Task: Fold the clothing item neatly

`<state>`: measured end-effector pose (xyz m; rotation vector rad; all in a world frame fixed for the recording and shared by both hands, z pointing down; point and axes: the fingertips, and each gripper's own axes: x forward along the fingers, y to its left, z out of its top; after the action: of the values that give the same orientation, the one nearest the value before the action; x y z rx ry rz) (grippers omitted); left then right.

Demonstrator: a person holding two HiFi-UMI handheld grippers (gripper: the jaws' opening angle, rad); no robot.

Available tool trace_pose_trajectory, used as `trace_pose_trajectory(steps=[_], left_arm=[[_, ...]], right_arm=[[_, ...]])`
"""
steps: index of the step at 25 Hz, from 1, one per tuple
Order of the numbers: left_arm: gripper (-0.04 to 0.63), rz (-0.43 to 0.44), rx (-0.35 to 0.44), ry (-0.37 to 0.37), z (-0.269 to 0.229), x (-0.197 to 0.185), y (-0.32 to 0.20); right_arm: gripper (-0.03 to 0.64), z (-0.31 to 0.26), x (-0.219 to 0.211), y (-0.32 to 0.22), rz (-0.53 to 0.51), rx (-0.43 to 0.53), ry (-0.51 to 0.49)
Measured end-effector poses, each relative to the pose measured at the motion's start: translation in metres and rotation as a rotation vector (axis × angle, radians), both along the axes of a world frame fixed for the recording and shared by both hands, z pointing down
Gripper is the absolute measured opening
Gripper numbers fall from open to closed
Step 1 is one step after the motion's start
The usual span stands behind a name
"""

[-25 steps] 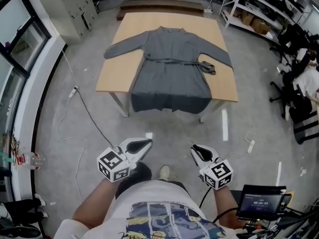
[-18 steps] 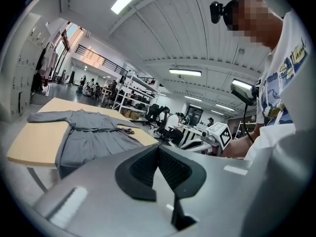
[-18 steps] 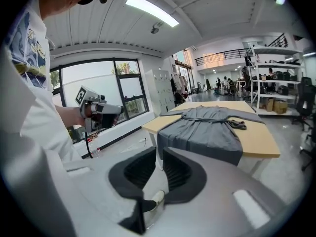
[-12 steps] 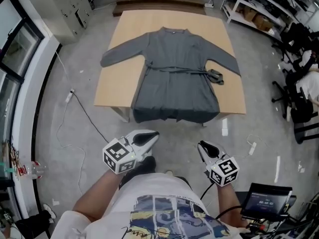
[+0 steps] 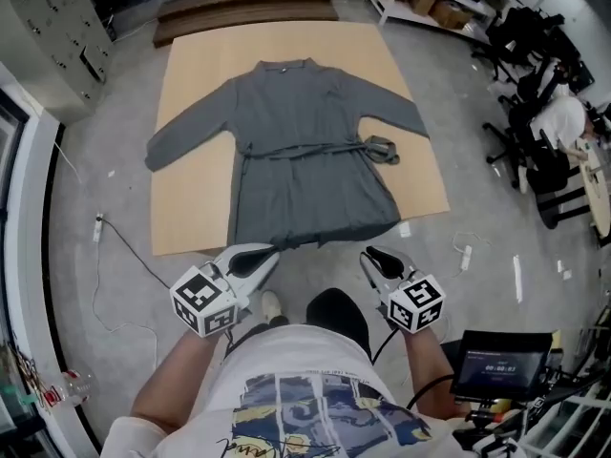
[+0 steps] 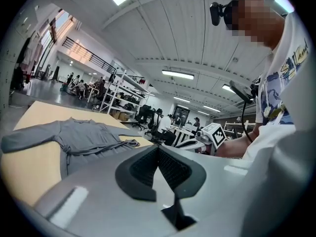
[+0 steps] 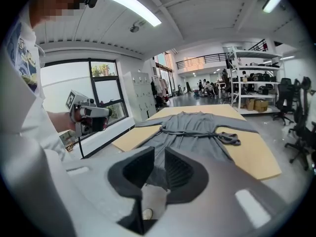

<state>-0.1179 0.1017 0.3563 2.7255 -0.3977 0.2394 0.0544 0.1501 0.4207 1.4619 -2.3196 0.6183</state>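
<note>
Approach step, by the look of it: no contact with the cloth yet. Facing a grey belted dress [image 5: 305, 175] spread front-up on the wooden table [image 5: 191, 213], with collar [image 5: 286, 65] toward the table's far end, hem [image 5: 315, 237] draped over the table's near edge, and sleeves [image 5: 186, 136] angled out toward the table's sides. Tied belt [image 5: 305, 149] across the waist, loose end [image 5: 384, 148] bunched toward the table's right edge.

Holding the left gripper [image 5: 270, 254] just short of the table's near edge, jaws pressed together on nothing. Holding the right gripper [image 5: 368, 254] off that same edge, jaws a little apart and opening, with nothing between.

To do it well:
- Open the left as well before reaching in.
- Lay the loose end onto the body first, to prevent trailing off the table's right edge.
- Probably begin with the sleeves: pinch near each cuff, carry inward across the chest, set down flat.
- Smooth before every fold and keep creases parallel to the table's long sides.
- Mind the overhanging hem, liable to drag cloth off the near edge.
</note>
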Motion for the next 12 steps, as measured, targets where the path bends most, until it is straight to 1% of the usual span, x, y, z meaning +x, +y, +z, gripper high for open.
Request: trace_pose_trajectory(steps=[3,6,12], left_arm=[[0.003,0.014,-0.008,0.004,0.001,0.011,-0.012],[0.002,0.009,-0.011,-0.01,0.004,0.023,-0.028],[0.003,-0.001,-0.02,-0.034,0.009,0.066,-0.071]], right_arm=[[0.066,0.004,0.022,-0.015,0.036,-0.011,0.014],[0.072,0.009,0.054,-0.037,0.073,-0.021,0.021],[0.078,0.021,0.139,-0.103,0.126,-0.023,0.048]])
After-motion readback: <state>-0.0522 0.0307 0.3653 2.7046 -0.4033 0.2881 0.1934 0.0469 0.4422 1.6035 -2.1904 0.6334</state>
